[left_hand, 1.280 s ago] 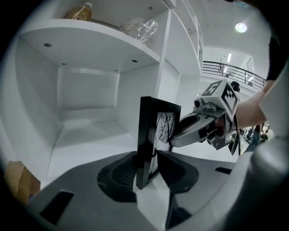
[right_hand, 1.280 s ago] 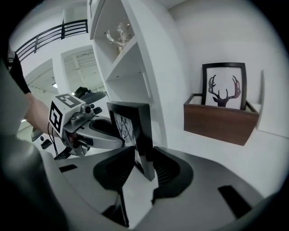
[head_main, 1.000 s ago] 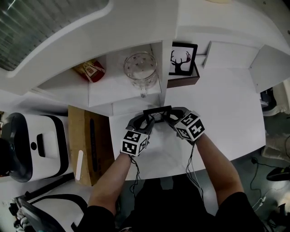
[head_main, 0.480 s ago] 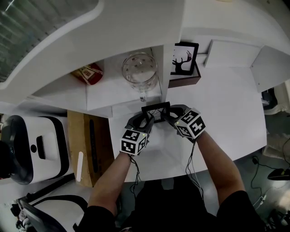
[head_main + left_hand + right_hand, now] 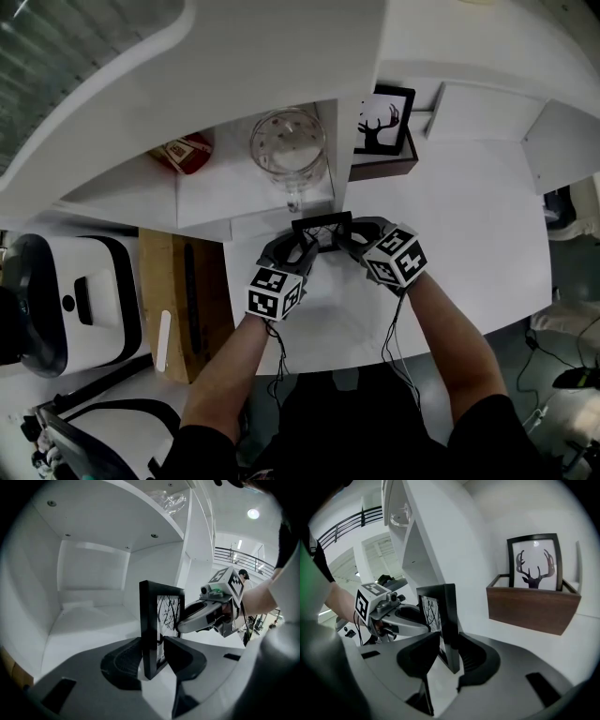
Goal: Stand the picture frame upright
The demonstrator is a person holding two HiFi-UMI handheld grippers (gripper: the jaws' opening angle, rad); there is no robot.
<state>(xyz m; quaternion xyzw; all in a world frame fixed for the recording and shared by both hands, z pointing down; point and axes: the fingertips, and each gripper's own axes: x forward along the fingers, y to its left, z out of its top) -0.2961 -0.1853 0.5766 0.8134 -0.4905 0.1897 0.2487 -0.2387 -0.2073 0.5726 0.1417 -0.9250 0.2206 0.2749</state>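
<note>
From the head view only the top edge of the picture frame point(image 5: 323, 228) is seen, and whether its foot touches the desk point(image 5: 469, 225) cannot be told. The frame is held upright. Its left end is clamped between the fingers point(image 5: 123, 660) of the left gripper point(image 5: 152, 660), and its right end between those of the right gripper point(image 5: 449, 653). At far left a white appliance point(image 5: 75, 305) is partly cut off. Next come a wooden board point(image 5: 183, 300), then a red packet point(image 5: 186, 152) and a glass mug point(image 5: 289, 150) on the shelf point(image 5: 216, 192). A deer picture point(image 5: 384, 120) in a wooden box point(image 5: 386, 167) is seen behind, apart.
</note>
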